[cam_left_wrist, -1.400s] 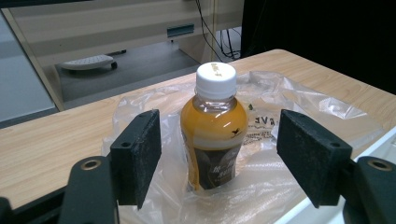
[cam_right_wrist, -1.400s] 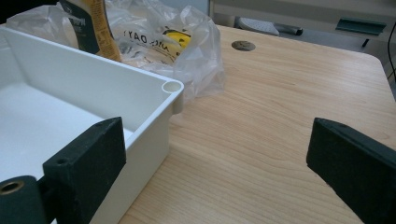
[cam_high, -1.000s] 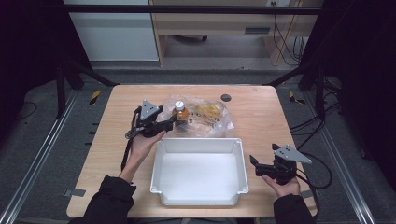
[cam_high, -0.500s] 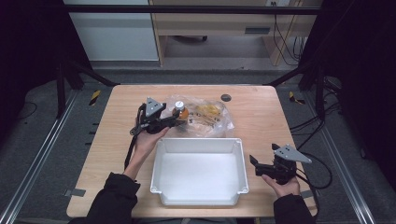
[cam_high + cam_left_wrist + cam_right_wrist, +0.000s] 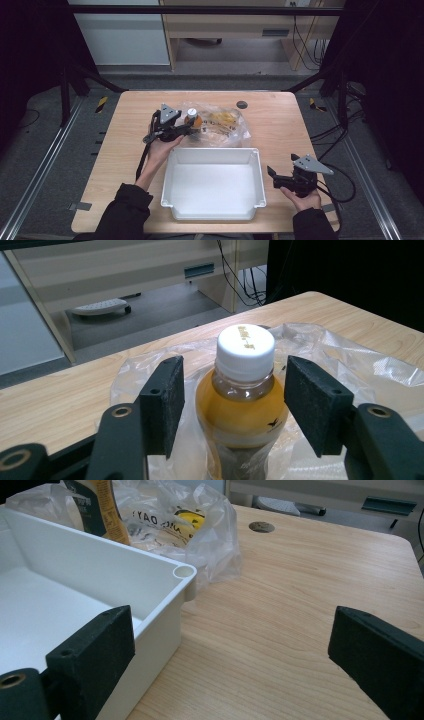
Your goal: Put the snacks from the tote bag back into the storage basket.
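Note:
A bottle of orange drink with a white cap stands upright in a clear plastic bag at the back of the wooden table. My left gripper is open around the bottle, one pad on each side with small gaps. A white plastic bin sits empty at the front middle. My right gripper is open wide beside the bin's right wall, holding nothing. The bag also holds yellow-printed packets.
A round cable hole lies in the table behind the bag. The bin's corner is just left of my right gripper. Bare wood stretches to the right. Black frame posts and cables stand beyond the table.
My left gripper has edged right toward the bottle, so its jaws now straddle it. The right gripper has stayed still.

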